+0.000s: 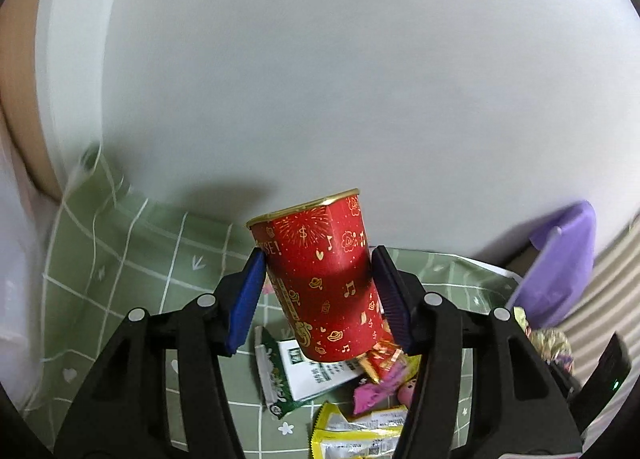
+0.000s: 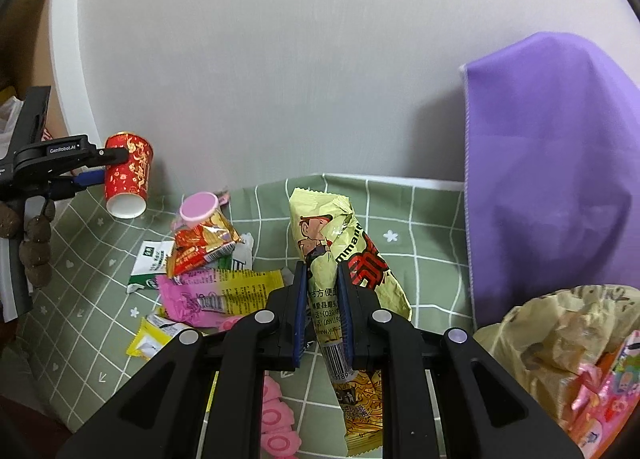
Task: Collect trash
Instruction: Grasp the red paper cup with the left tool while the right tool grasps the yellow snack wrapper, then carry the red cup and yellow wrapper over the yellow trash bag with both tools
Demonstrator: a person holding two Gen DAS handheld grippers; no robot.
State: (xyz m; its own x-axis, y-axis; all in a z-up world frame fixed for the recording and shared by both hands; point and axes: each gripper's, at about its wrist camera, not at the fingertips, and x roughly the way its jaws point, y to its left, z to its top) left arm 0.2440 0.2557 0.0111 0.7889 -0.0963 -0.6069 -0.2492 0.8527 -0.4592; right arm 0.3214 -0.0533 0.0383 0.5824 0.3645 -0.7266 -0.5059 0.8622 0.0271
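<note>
Left wrist: fingers [image 1: 318, 291] clamp the red paper cup [image 1: 324, 279]; right fingers [image 2: 323, 315] pinch a yellow wrapper [image 2: 352, 259].

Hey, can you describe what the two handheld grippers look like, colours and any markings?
Both grippers are matte black plastic with angular linkage arms joined by round silver pivot pins. The left gripper has blue ribbed pads on its fingers; the right gripper matches. White "GenRobot.AI" lettering marks the left one's side in the right wrist view.

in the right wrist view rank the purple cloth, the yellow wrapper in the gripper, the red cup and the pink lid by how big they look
1. purple cloth
2. yellow wrapper, though it is nearest the camera, which inflates it
3. red cup
4. pink lid
</note>
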